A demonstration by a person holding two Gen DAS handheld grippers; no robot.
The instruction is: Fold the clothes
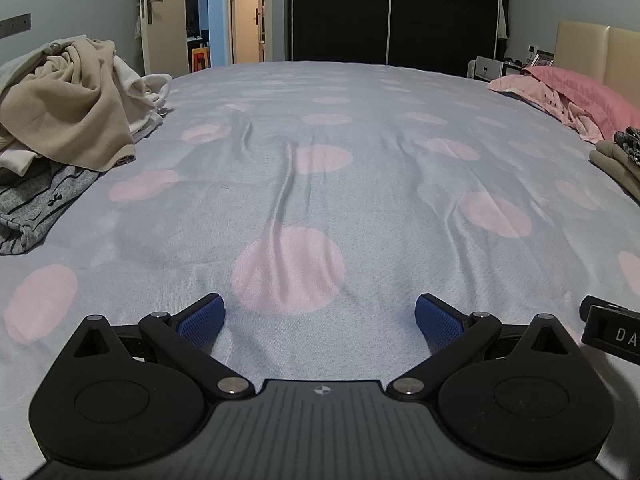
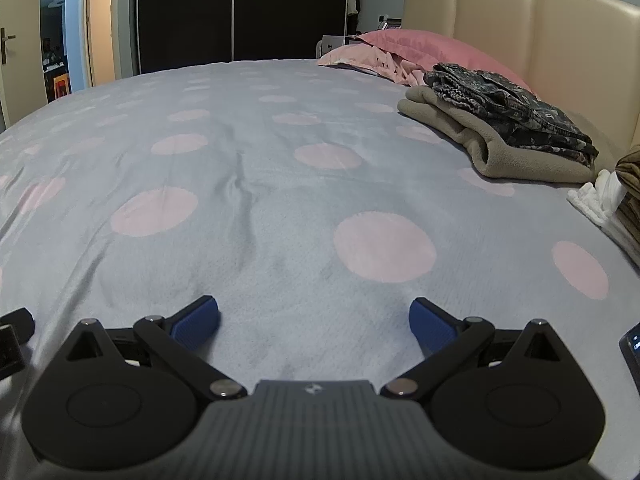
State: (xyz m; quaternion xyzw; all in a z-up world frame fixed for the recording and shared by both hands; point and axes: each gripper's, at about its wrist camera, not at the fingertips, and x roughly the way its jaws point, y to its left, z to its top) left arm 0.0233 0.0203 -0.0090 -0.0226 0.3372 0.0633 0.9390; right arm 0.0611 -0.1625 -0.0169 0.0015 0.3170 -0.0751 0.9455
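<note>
A heap of unfolded clothes (image 1: 68, 104) lies at the left of the bed, with a beige garment on top and a grey striped garment (image 1: 36, 204) below it. A stack of folded clothes (image 2: 500, 132) lies at the right near the headboard: a khaki fleece with a dark patterned piece on top. It shows at the edge of the left wrist view (image 1: 618, 160). My left gripper (image 1: 320, 320) is open and empty, low over the bedspread. My right gripper (image 2: 314, 320) is open and empty, low over the bedspread beside it.
The bedspread (image 1: 320, 184) is grey-blue with pink dots and a few wrinkles. Pink pillows (image 2: 404, 50) and a beige headboard (image 2: 520, 28) are at the right. White cloth (image 2: 596, 200) and a brown striped item (image 2: 630, 184) lie at the far right. A dark wardrobe (image 1: 392, 8) and open door (image 1: 198, 20) stand beyond.
</note>
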